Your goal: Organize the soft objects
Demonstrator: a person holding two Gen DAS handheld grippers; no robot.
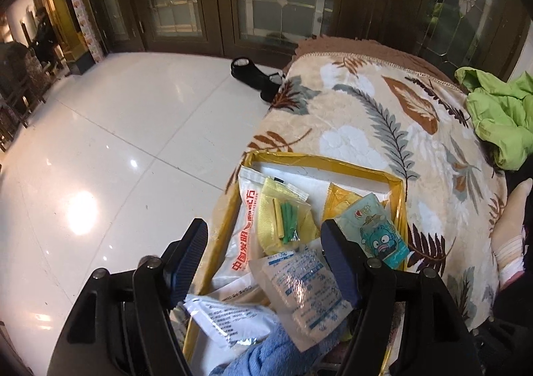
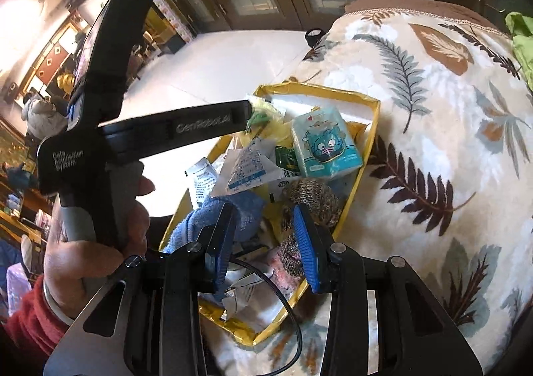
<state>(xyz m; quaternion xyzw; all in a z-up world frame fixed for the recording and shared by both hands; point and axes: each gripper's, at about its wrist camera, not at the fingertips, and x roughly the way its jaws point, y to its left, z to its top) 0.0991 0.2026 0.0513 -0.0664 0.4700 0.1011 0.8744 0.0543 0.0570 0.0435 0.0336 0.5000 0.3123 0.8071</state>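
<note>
Packets, a blue towel (image 2: 213, 212) and a cartoon tissue pack (image 1: 376, 232) sit in the yellow box (image 1: 398, 186) on the leafy blanket (image 1: 383, 116). Left tool (image 1: 263, 236) is spread wide, empty. Right tool (image 2: 263, 226) is half spread over the box, pinching nothing.

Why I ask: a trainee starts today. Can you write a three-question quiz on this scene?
1. True or false: the teal cartoon-printed tissue packet lies inside the yellow-rimmed shallow cardboard tray.
2. The tray rests on: A) white tile floor; B) leaf-patterned plush blanket; C) wooden chair.
3. Fill in: the left gripper has its jaws ____ with nothing clamped.

Key: 1 true; 2 B; 3 open.
</note>
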